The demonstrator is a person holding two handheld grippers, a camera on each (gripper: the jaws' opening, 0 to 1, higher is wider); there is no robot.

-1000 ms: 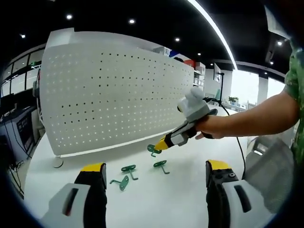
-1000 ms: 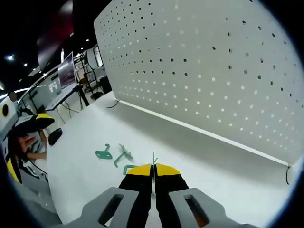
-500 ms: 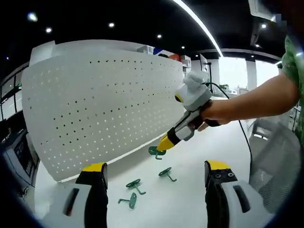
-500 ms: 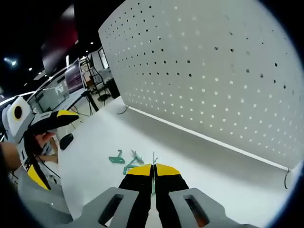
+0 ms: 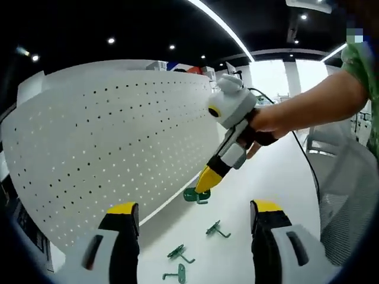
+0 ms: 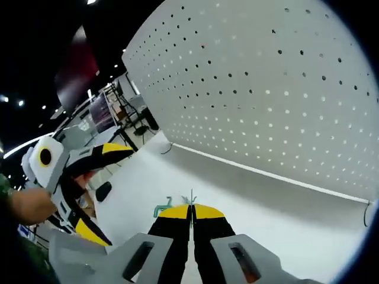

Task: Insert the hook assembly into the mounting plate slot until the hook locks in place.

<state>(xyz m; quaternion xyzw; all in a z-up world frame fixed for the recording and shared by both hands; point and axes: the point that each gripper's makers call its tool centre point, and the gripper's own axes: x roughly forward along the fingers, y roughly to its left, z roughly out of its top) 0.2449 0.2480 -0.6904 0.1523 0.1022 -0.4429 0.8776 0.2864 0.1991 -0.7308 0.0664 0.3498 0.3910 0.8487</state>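
Over white table [image 5: 278, 177], right gripper [image 5: 204, 182] has risen, clamping green hook [image 5: 194, 194]; left gripper [image 5: 192, 213] gapes empty.

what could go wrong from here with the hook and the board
The right gripper pinches the green hook at its very tips, so it may twist or slip as it meets the pegboard. The holes are small and close together, so the prongs could land in the wrong ones and not lock. The left gripper hangs open over three spare hooks on the table and could knock them.
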